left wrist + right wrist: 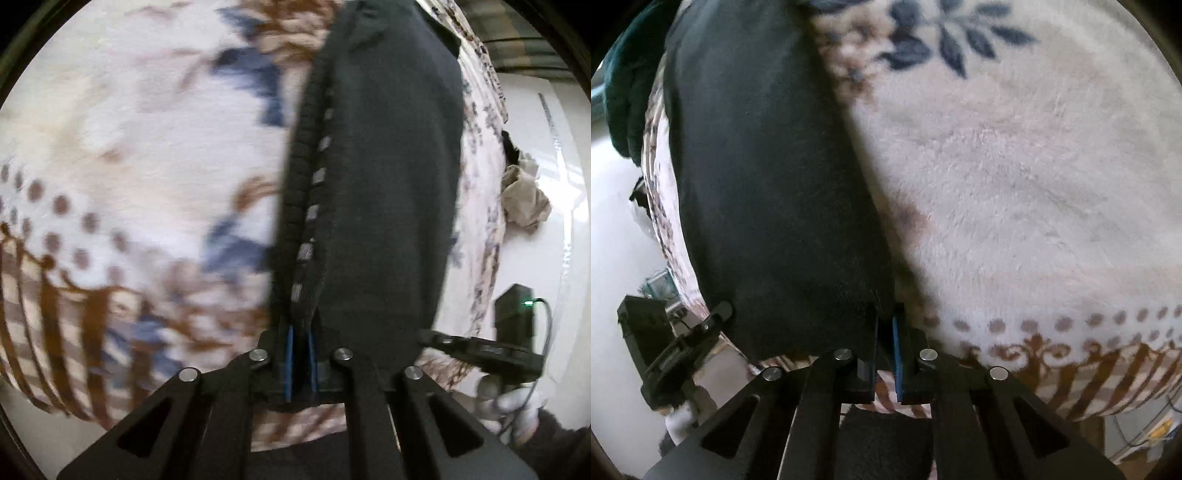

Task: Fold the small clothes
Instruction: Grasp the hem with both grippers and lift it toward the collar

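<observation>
Left wrist view: the left gripper (300,332) is clamped on the ribbed hem of a black garment (384,177) lying on a patterned fleece blanket (147,147).

Right wrist view: the right gripper (885,325) pinches the garment's opposite near corner (768,184).

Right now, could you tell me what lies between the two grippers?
The dark garment alone spans that stretch. The left gripper pinches its ribbed edge, the right gripper its opposite edge, over the patterned blanket. Both wrist views show this.
</observation>
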Tool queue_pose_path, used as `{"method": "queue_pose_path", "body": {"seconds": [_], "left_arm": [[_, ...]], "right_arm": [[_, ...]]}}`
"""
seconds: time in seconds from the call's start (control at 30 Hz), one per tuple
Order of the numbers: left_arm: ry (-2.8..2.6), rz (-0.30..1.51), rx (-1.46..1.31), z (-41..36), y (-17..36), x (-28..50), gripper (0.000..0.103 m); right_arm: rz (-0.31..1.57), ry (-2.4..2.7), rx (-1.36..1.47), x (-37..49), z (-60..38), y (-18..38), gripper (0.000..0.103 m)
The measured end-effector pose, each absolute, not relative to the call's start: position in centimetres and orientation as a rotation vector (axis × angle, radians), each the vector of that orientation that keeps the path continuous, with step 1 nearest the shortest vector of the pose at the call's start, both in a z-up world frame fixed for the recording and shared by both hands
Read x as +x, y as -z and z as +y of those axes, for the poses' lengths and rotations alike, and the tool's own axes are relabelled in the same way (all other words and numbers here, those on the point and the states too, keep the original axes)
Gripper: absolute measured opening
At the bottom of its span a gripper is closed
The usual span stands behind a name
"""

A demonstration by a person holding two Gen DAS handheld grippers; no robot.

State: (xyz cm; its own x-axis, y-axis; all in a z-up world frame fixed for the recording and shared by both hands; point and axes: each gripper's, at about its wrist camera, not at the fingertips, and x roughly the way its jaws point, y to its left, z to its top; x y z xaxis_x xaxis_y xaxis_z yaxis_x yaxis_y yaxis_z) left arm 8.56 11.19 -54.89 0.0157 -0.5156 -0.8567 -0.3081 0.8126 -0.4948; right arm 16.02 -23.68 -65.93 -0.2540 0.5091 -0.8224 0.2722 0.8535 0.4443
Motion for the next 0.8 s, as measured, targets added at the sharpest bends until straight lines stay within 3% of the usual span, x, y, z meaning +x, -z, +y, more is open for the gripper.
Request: {"method": "queue_pose_path", "body": {"seconds": [0.17,0.23,0.27,0.3,0.33,0.37,0.47,0.57,0.7,0.73,0.77,0.8], "left_arm": [[0.237,1.616,-0.7,11.6,55.6,8.8,0.009],[0.229,1.593,-0.739,12.3,55.2,8.8,0.032],[0.233,1.564,-0.76,12.5,55.0,8.7,0.054],[0.229,1.541,-0.779,12.7,55.0,8.7,0.059],[0.243,1.518,-0.807,12.8,55.2,8.7,0.059],[0.248,1.519,-0.812,12.6,55.8,8.7,0.059],[0.244,1.522,-0.853,12.4,57.7,8.7,0.06],[0.249,1.49,-0.903,12.0,58.2,8.9,0.068],[0.271,1.486,-0.882,11.5,57.7,9.2,0.064],[0.274,1.487,-0.868,11.0,57.4,9.3,0.05],[0.277,1.501,-0.861,10.7,57.3,9.3,0.005],[0.272,1.509,-0.871,10.6,57.1,9.1,0.007]], "right_arm": [[1.899,-0.233,0.474,15.7,-21.3,66.2,0.007],[1.928,-0.245,0.503,16.8,-20.1,66.2,0.013],[1.933,-0.251,0.518,17.0,-20.0,66.1,0.021],[1.922,-0.263,0.543,17.3,-20.4,66.2,0.028],[1.909,-0.267,0.56,17.2,-20.6,66.2,0.041],[1.897,-0.27,0.583,17.5,-20.7,66.3,0.047],[1.891,-0.271,0.634,17.3,-20.8,67.7,0.047],[1.884,-0.31,0.689,17.0,-19.7,69.1,0.051],[1.842,-0.394,0.765,16.5,-18.0,69.9,0.056],[1.825,-0.409,0.78,16.4,-17.7,69.9,0.056],[1.813,-0.418,0.786,16.2,-17.3,70.0,0.055],[1.795,-0.419,0.792,16.0,-16.8,69.9,0.051]]}}
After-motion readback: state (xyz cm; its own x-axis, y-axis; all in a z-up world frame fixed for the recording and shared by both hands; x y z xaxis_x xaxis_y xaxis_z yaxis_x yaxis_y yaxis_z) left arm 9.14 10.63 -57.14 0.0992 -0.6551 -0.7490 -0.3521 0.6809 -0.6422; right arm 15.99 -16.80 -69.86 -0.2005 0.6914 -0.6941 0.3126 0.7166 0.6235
